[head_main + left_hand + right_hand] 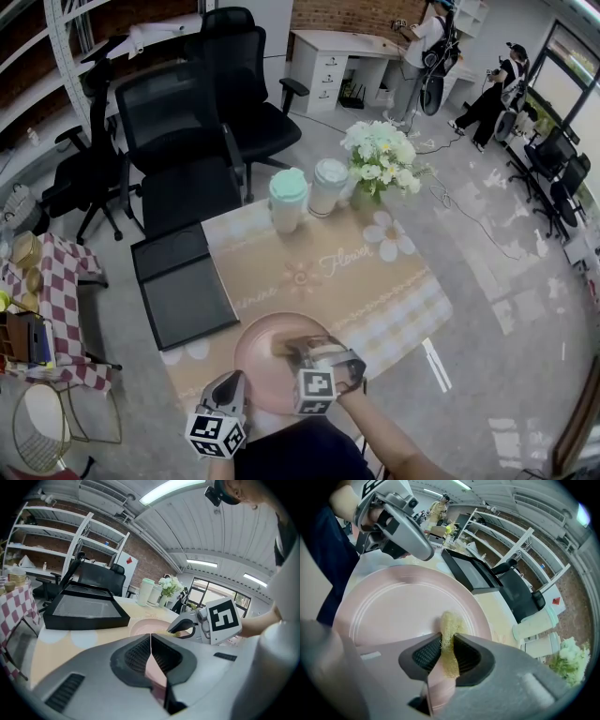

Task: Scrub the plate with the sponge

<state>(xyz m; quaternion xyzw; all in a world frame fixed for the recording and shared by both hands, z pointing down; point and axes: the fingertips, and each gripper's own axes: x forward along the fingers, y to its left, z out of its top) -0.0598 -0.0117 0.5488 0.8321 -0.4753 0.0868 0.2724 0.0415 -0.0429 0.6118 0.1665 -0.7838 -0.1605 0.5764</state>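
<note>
The left claw [151, 638] clamps the plate [393, 606] steady so the right claw [446, 641], pinching the sponge [450, 620], can scrub.

Plate [403, 606]: pink, smooth and glossy; faint concentric rings caught the light. Sponge [449, 627]: pale yellow, coarse and open-fibred, with a matt look. Right gripper [446, 654] and left gripper [151, 654]: the shells were smooth, matt grey plastic, and the pads [426, 656] were dark, ribbed and rubber-like. Table cover [375, 281]: beige and printed, it looked matt and cloth-like. Tray [183, 291], at left: black, its flat panel showed a slight sheen. Floor [506, 234]: grey and polished, it gave bright reflections.
</note>
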